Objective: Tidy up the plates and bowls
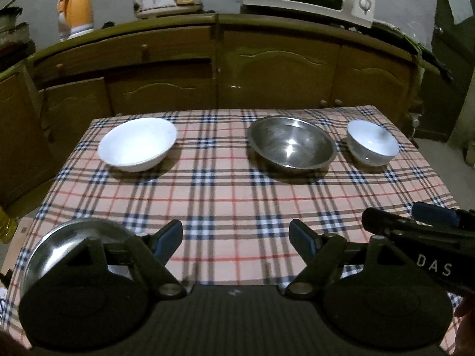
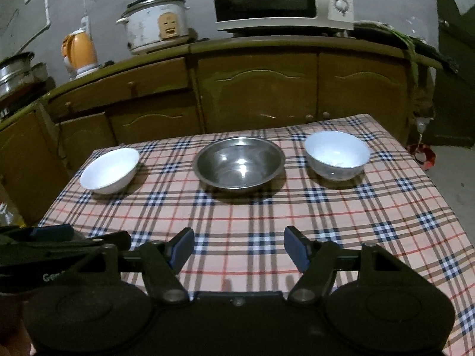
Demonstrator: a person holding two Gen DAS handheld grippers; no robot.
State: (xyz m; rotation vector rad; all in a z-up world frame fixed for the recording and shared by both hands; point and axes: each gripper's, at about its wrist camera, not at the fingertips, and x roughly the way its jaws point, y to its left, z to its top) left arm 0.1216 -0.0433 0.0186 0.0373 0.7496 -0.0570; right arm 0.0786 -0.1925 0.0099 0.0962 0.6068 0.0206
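Three bowls stand in a row along the far side of the checked tablecloth (image 1: 231, 195): a wide white bowl (image 1: 136, 144) on the left, a steel bowl (image 1: 292, 145) in the middle and a small white bowl (image 1: 372, 145) on the right. In the right wrist view the same row reads wide white bowl (image 2: 109, 170), steel bowl (image 2: 239, 163), small white bowl (image 2: 337, 154). A steel dish (image 1: 68, 243) lies at the near left, half hidden behind my left gripper (image 1: 236, 237). That gripper is open and holds nothing, well short of the row. Beside it, my right gripper (image 2: 239, 247) is also open and holds nothing.
Beyond the table's far edge runs a wooden cabinet (image 1: 267, 68) carrying a microwave (image 2: 282, 0), a rice cooker (image 2: 157, 25) and an orange kettle (image 2: 78, 53). The table's right edge drops to the floor (image 2: 454, 175). The two grippers sit close side by side at the near edge.
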